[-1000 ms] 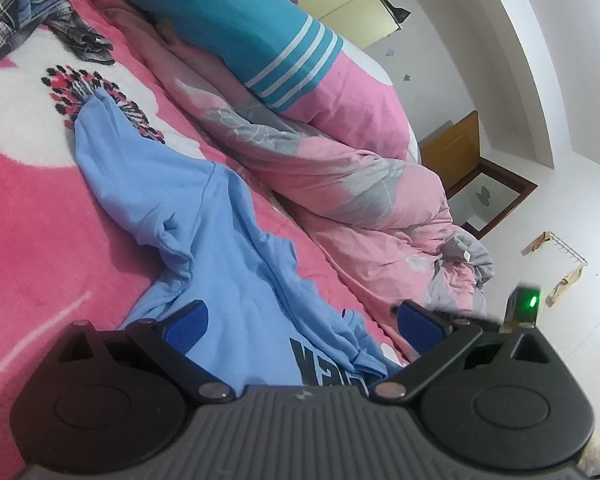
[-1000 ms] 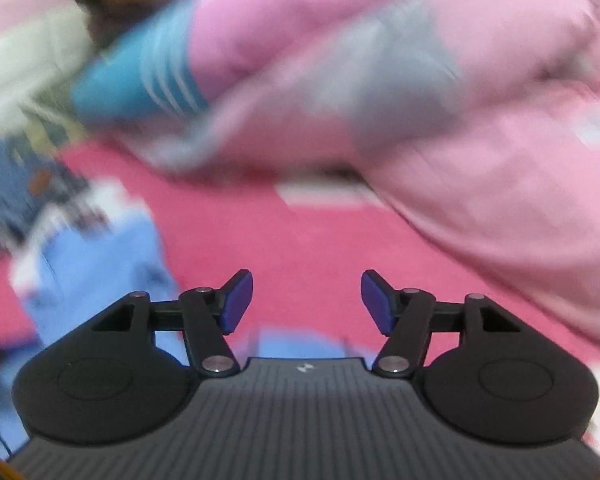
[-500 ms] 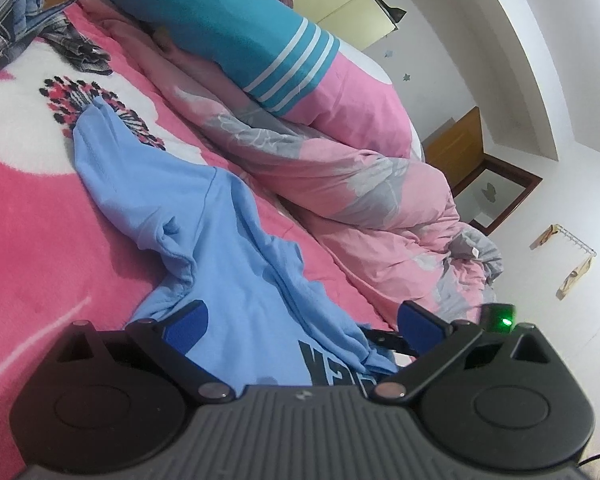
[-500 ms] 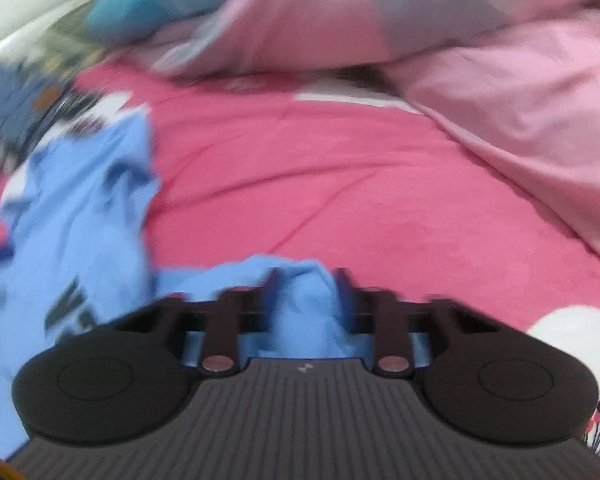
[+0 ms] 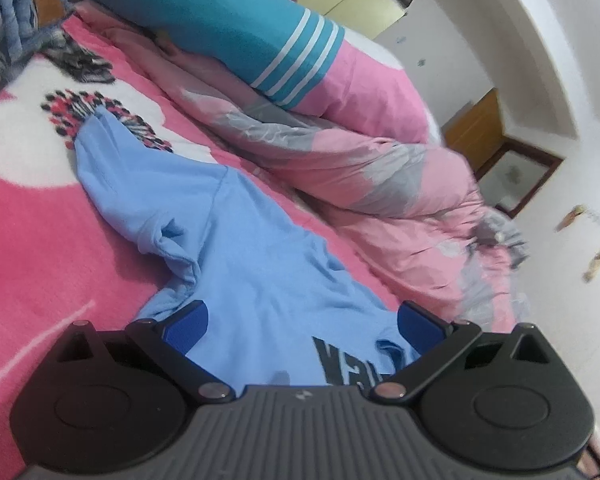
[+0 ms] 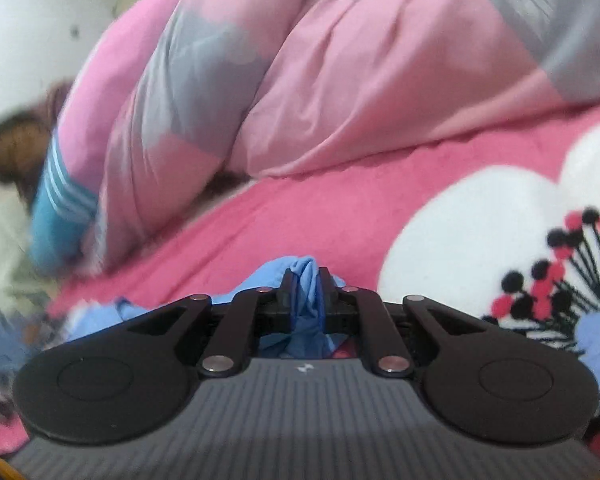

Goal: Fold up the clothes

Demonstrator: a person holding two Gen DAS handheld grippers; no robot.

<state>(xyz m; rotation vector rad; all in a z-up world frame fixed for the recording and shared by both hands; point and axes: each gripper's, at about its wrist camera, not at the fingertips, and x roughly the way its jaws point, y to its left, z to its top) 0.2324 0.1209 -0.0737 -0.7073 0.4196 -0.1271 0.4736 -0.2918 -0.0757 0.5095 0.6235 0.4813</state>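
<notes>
The step in hand looks like the gathering of a garment before any fold is made: a light blue sweatshirt (image 5: 228, 248) lies rumpled and unfolded on the pink blanket (image 5: 32, 240) of the bed, one sleeve stretched toward the far end of the blanket, the body bunched toward the near edge, alongside the pink and grey duvet (image 5: 380, 184) heaped on the far side. The right gripper (image 6: 305, 292) has its jaws pinched nearly together on a bunched fold of the blue cloth, which sticks up between the pads. The left gripper (image 5: 302, 324) stands wide apart just over the sweatshirt's body, gripping nothing. The next move probably calls for the left gripper to take a second edge, so that the cloth can be lifted and spread flat; a one-sided pull would only drag it into a heap. Dark print on the sweatshirt shows upside down near the left gripper; only a few block letters appear, too partial to read as a word.
</notes>
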